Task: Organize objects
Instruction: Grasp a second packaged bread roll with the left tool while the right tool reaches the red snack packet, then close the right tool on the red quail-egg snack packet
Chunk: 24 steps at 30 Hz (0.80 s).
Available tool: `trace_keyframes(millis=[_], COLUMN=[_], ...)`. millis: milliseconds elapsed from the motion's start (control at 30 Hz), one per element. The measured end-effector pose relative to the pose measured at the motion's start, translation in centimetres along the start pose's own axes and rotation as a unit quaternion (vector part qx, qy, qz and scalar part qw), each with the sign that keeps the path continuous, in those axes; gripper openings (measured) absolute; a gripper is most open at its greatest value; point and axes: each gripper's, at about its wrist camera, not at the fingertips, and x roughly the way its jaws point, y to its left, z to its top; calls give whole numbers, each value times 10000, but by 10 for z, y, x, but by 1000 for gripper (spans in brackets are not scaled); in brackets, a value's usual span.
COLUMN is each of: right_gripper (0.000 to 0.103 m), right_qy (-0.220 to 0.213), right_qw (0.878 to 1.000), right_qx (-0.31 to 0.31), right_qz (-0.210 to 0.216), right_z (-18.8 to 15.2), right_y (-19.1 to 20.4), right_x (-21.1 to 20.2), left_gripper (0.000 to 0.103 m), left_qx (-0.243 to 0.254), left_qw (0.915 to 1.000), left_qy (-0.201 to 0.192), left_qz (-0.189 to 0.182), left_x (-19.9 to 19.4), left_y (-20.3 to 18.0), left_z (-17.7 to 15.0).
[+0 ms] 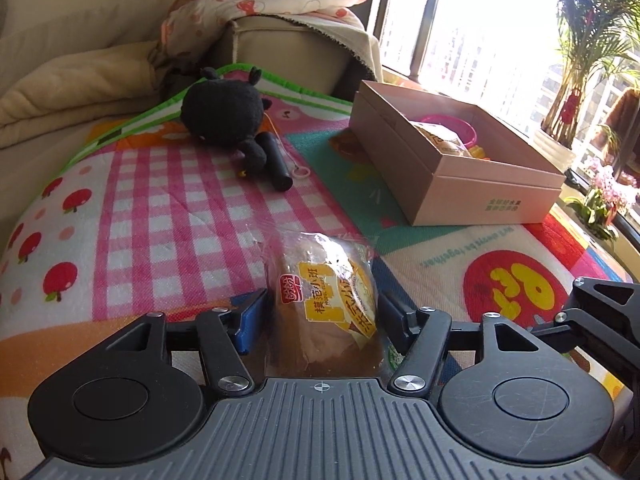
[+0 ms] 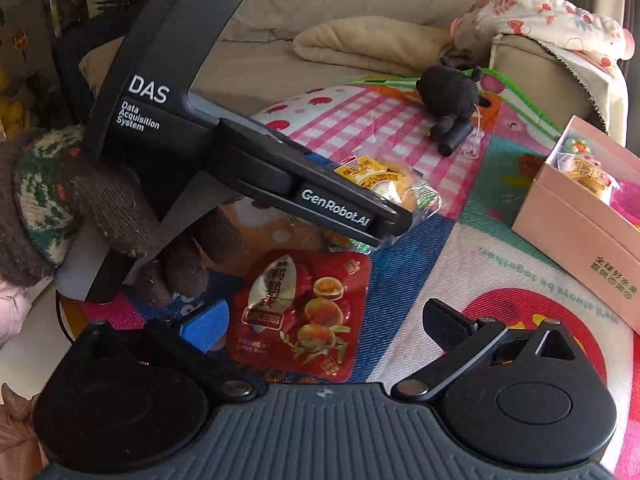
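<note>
The pink box (image 1: 460,172) already holds a wrapped bun and a pink bowl, so the sorting looks partly done. The left gripper (image 1: 320,316) is clamped on a wrapped bread bun (image 1: 328,292) just above the mat (image 1: 160,208), near the box. The right gripper (image 2: 324,328) stands apart around a red snack packet (image 2: 304,312) lying on the mat, while the black plush toy (image 1: 224,116) and a black cylinder (image 1: 276,164) wait farther back.

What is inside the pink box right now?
Inside the box: a wrapped bread pack, a magenta bowl and something yellow. The near wall hides the box floor and anything lower.
</note>
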Motion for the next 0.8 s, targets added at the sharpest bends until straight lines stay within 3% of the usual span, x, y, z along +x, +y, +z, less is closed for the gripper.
trace_keyframes(millis=[167,300,600,800], right_gripper=[103,93,94,100], right_qy=[180,54,-33,-242], right_qw=[9995,9988,9860,9941], right_qx=[-198,-218,266,559], right_qz=[-142,-445,-1648,-893], right_z=[-5,-14,-42,-36], right_y=[8,-1,-57,-57], right_x=[8,-5,-38,-50], left_gripper=[67,67,67,67], left_qx=[121,178,-44,-161], left_qw=[9999,9998,9999,9992], left_qy=[-77,-52,-45,-7], left_qz=[50,98,90,358], left_x=[-1,-4,-9,-17], left_y=[-4,-5,3,15], left_z=[-3,-5,-9,-10])
